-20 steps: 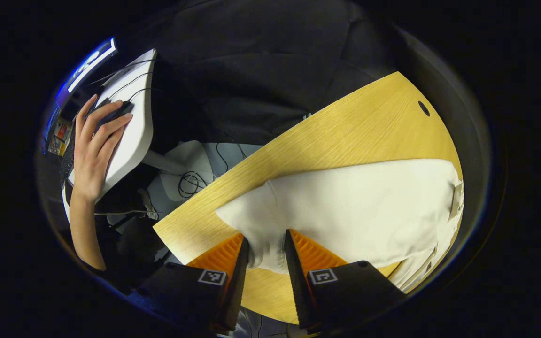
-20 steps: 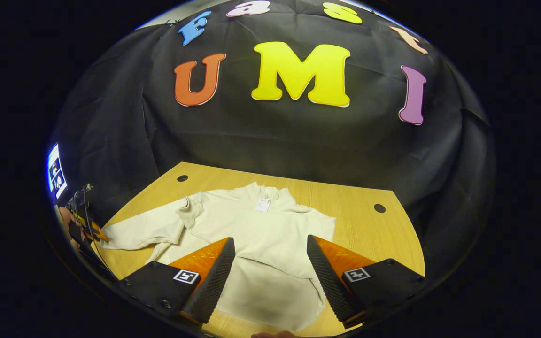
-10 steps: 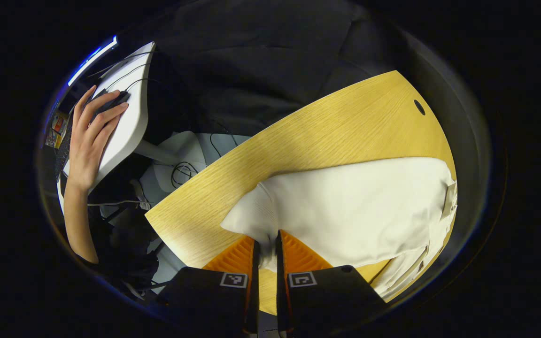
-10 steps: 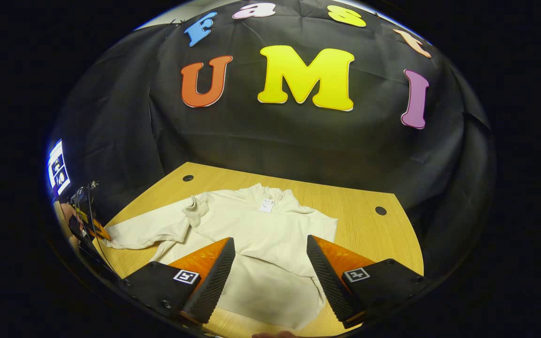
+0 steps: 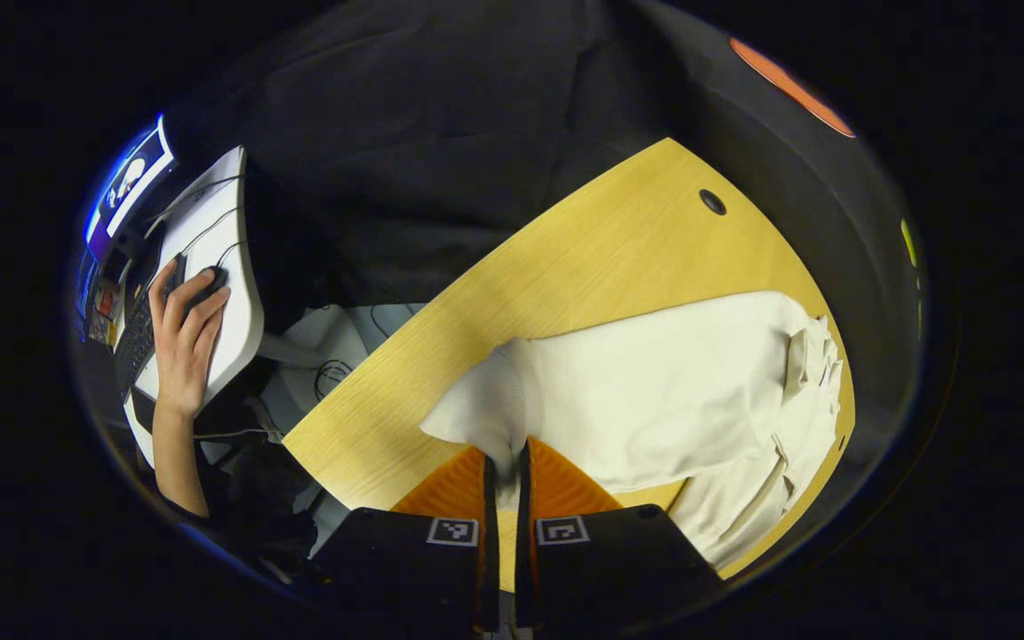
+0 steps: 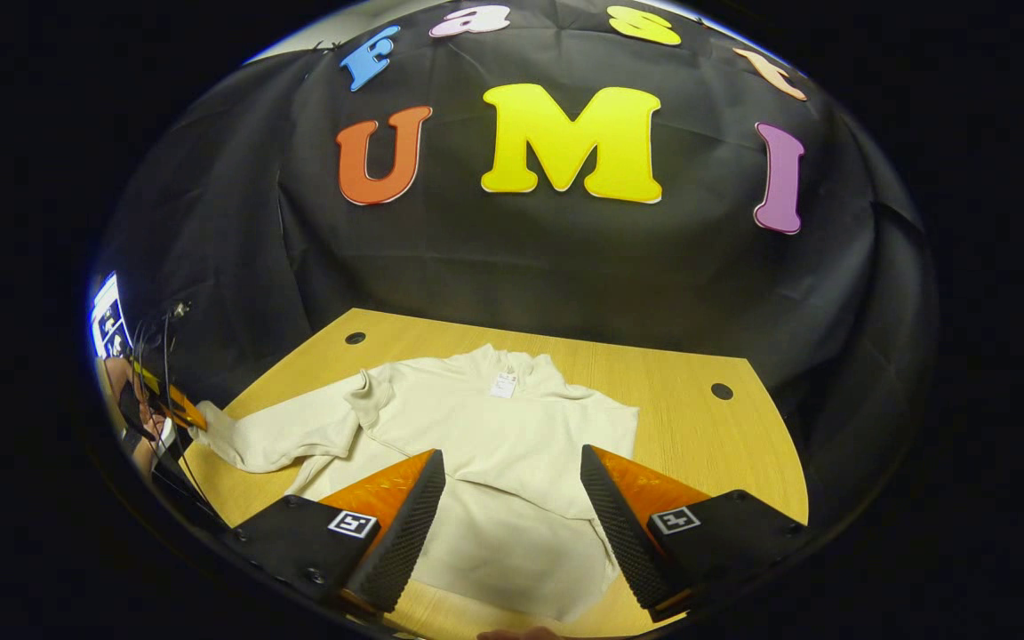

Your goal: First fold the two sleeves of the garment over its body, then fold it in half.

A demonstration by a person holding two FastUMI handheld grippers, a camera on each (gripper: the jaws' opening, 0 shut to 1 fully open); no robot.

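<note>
black gripper bodies [image 6: 725, 533], square coded markers [image 6: 676, 519]

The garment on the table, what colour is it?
Plain cream garment, clearest in the right gripper view.

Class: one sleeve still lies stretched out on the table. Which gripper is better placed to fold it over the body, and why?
Left. The left gripper is shut on the sleeve cuff; the right gripper hangs open above the sweatshirt's body.
</note>
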